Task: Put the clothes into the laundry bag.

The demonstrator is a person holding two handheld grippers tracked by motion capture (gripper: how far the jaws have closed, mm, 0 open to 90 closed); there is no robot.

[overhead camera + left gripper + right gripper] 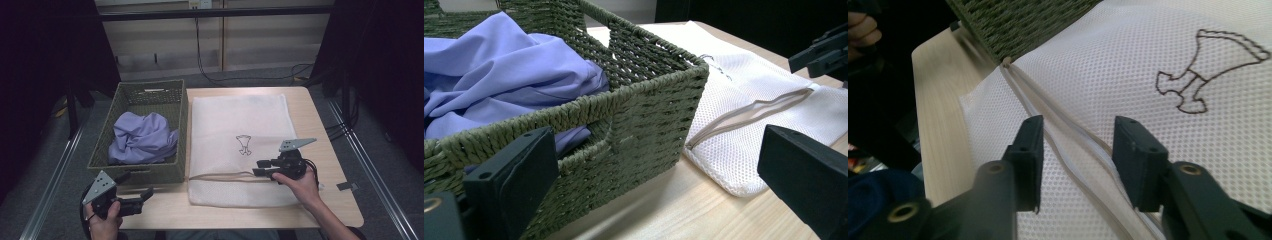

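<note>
**On the table: a mesh bag under the right gripper**

At the left front corner of the table we see the left gripper in the person's left hand. Its jaws stand wide apart and nothing is between them; in the left gripper view they point at the near wall of the green woven basket without touching it. The basket stands on the left part of the table, and a crumpled lilac cloth lies inside it.

Just to the right of the basket, touching its side, the white mesh laundry bag lies flat on the table. It has a small dark drawing near its middle. Along its near part runs the pale zipper, from the corner by the basket toward the right.

Over this zipper we find the right gripper, held by the right hand and pointing to the left. In the right gripper view its jaws are half open, one on each side of the zipper, which lies between them. The pads do not press on it, so the bag is not grasped. We cannot tell whether the jaw tips touch the mesh.
</note>
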